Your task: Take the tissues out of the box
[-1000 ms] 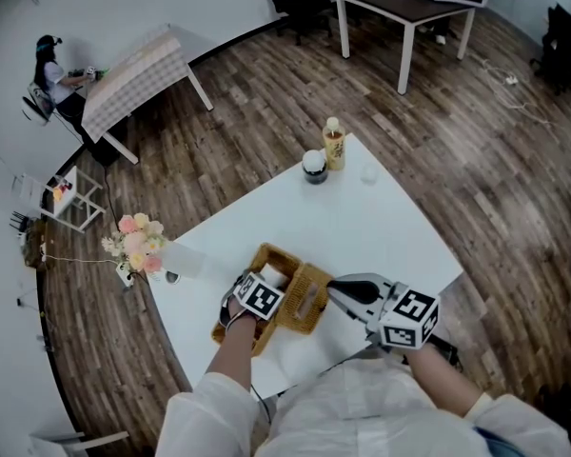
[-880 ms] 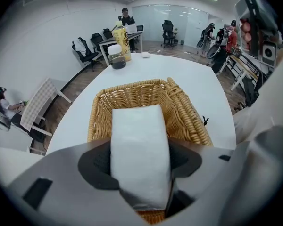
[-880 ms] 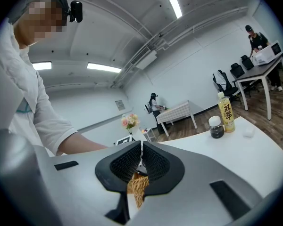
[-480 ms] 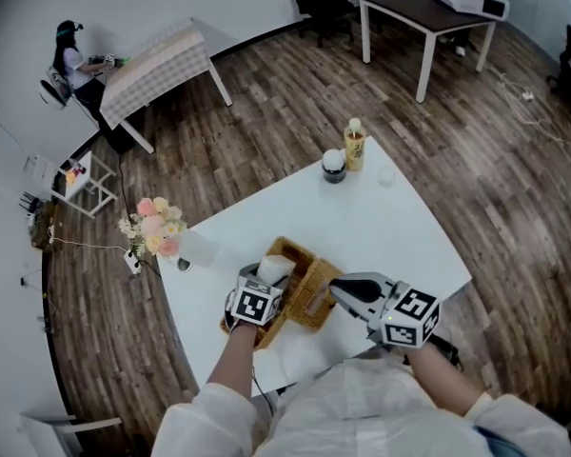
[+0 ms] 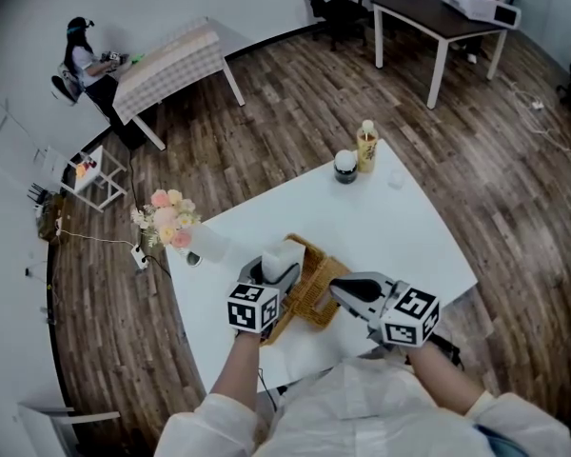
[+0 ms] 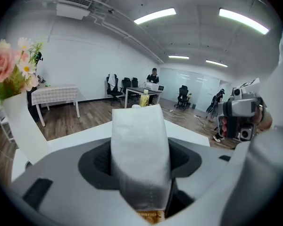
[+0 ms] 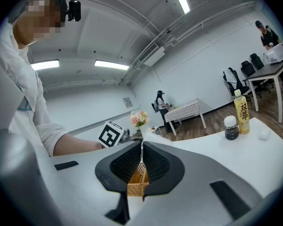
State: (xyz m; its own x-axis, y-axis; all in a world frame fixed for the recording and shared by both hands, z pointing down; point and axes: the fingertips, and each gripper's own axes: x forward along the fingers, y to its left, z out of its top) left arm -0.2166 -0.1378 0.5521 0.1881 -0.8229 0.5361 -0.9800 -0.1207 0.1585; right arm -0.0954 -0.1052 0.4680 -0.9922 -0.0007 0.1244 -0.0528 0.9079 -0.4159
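Tissues: one white paper tissue [image 6: 140, 149] stands pinched between the jaws of the left gripper [image 5: 276, 272], closed tight on it, just above the one brown woven wicker box [image 5: 316, 291]. Jaws of the right gripper [image 7: 141, 171] sit nearly together, clamping that box's rim directly ahead.

We log: left gripper [image 5: 275, 276] pulled back from the wicker box [image 5: 318, 291], toward us | tissue [image 5: 284, 253] in its jaws drawn up higher.
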